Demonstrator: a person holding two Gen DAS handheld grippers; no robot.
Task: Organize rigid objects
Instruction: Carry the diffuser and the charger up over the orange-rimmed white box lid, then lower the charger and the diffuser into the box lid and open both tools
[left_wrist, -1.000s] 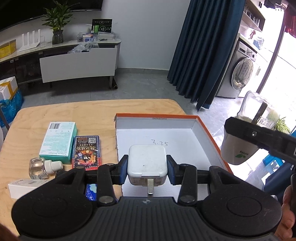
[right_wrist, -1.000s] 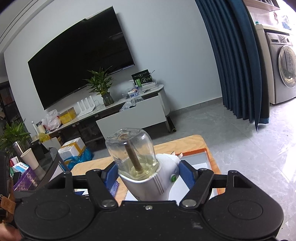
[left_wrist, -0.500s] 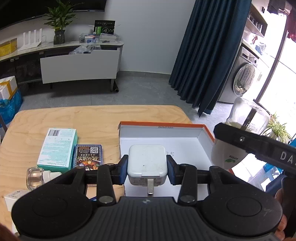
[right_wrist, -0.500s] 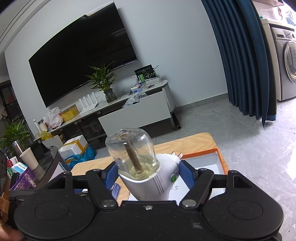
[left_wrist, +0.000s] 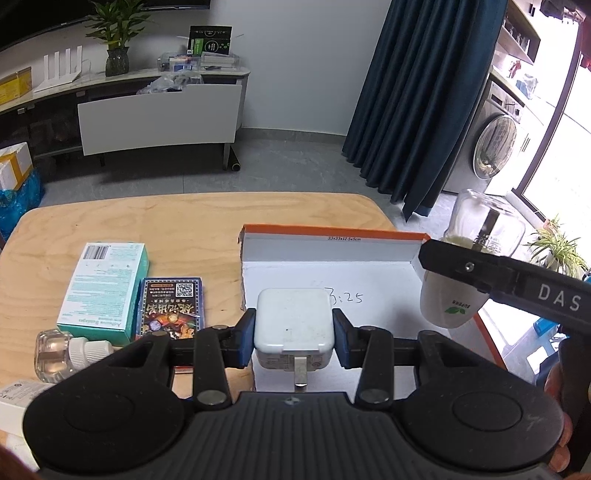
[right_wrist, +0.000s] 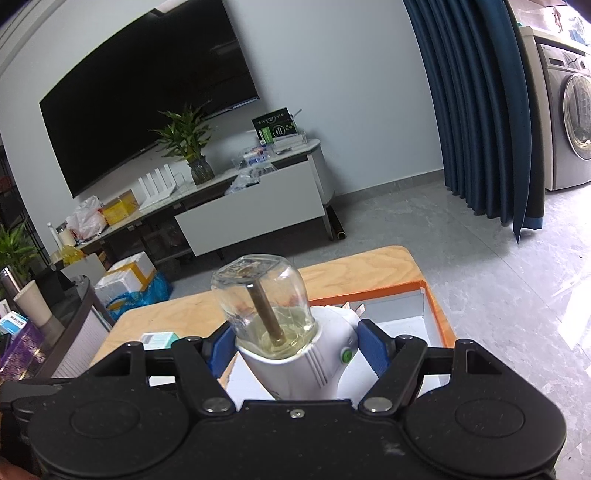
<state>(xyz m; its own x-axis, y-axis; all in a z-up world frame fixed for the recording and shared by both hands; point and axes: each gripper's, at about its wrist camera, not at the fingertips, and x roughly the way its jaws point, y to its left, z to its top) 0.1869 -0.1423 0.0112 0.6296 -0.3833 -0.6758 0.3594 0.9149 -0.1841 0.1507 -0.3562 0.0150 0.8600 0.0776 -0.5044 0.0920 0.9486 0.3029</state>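
My left gripper (left_wrist: 294, 328) is shut on a white square charger plug (left_wrist: 293, 323), held above the near left corner of an orange-edged white box (left_wrist: 332, 245). My right gripper (right_wrist: 295, 341) is shut on a white mosquito-repellent heater with an upturned glass bottle (right_wrist: 284, 332). In the left wrist view that heater (left_wrist: 452, 302) hangs over the box's right side. On the table at left lie a teal carton (left_wrist: 105, 286), a card deck (left_wrist: 170, 308) and a small clear bottle (left_wrist: 66, 352).
The wooden table (left_wrist: 184, 221) ends just beyond the box. A white carton (left_wrist: 14, 400) lies at its near left corner. Beyond are a TV cabinet (left_wrist: 159, 110), blue curtains (left_wrist: 424, 103) and a washing machine (left_wrist: 495, 147).
Both grippers have drawn back and up a little from the box, still holding their objects. The right gripper with the heater has shifted left, nearer the box's right wall.
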